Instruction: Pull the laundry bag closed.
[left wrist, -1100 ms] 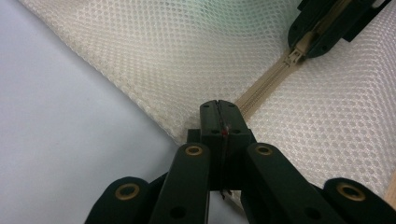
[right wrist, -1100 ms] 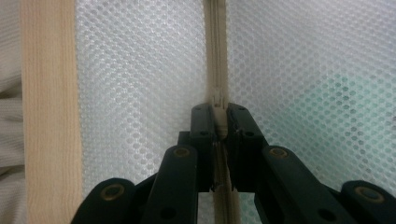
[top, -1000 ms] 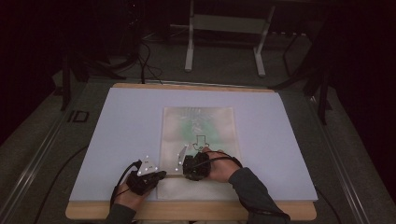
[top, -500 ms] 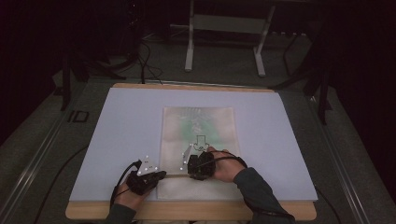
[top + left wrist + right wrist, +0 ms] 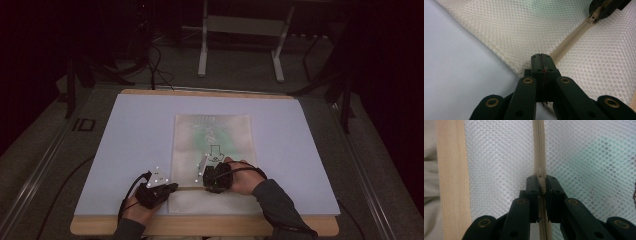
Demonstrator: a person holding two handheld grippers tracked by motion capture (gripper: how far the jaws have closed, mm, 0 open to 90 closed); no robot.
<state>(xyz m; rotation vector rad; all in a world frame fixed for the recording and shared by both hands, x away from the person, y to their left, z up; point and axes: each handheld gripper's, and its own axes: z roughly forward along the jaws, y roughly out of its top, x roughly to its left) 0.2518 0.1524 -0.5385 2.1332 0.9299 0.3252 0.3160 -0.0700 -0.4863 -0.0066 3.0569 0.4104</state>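
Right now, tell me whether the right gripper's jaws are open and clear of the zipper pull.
No. In the right gripper view the right gripper is shut on the zipper pull of the mesh bag.

My left claw is matt black plastic with brass-coloured rivets. The bag is cream mesh cloth, its zipper woven beige tape. The desk looks smooth and matt.

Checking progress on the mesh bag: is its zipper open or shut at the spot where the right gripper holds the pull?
Shut ahead of the zipper pull: the zipper teeth beyond the right gripper are meshed. Behind the jaws, cannot tell.
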